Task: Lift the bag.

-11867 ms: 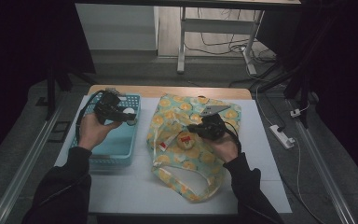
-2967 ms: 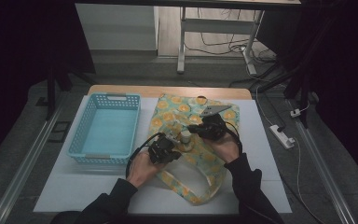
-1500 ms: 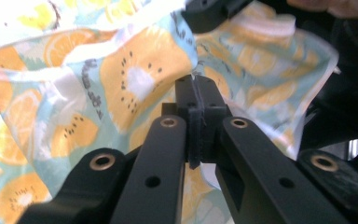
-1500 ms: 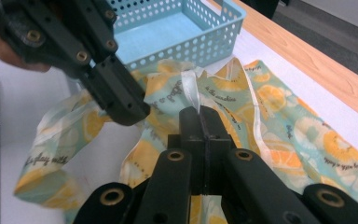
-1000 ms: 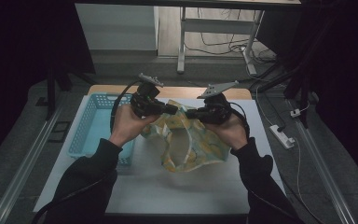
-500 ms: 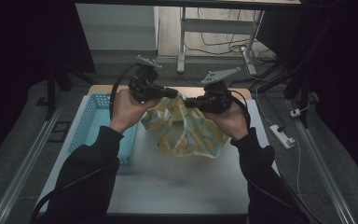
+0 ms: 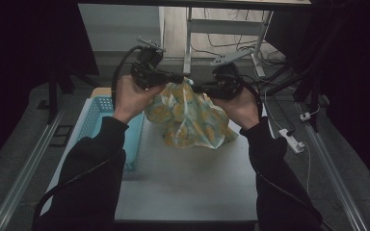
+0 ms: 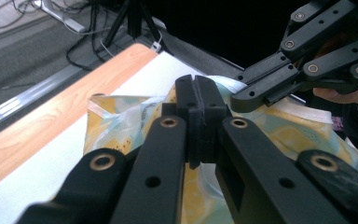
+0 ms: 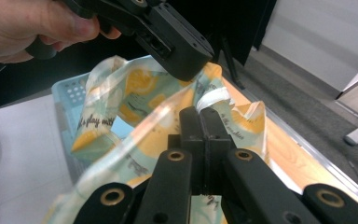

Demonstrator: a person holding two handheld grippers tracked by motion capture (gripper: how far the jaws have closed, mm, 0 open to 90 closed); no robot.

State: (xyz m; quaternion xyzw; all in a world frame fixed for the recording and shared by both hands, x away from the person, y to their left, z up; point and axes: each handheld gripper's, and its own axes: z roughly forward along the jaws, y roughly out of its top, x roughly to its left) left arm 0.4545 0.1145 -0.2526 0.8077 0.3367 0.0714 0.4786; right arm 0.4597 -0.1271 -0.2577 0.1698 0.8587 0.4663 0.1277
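Observation:
A yellow-and-teal patterned cloth hangs in the air above the white table, held up by both grippers at its top edge. My left gripper is shut on the cloth's upper edge, its jaws pressed together on the fabric in the left gripper view. My right gripper faces it from the right, a short way off, and is shut on the cloth's white hem in the right gripper view. The cloth's lower part droops toward the table.
A light blue plastic basket stands at the table's left, partly behind the left forearm. The white table top lies below the cloth, with a wooden strip along its far edge. A white power strip lies off the right side.
Both grippers have risen with the cloth, lifting it higher off the table; it now hangs bunched between them instead of spreading below.

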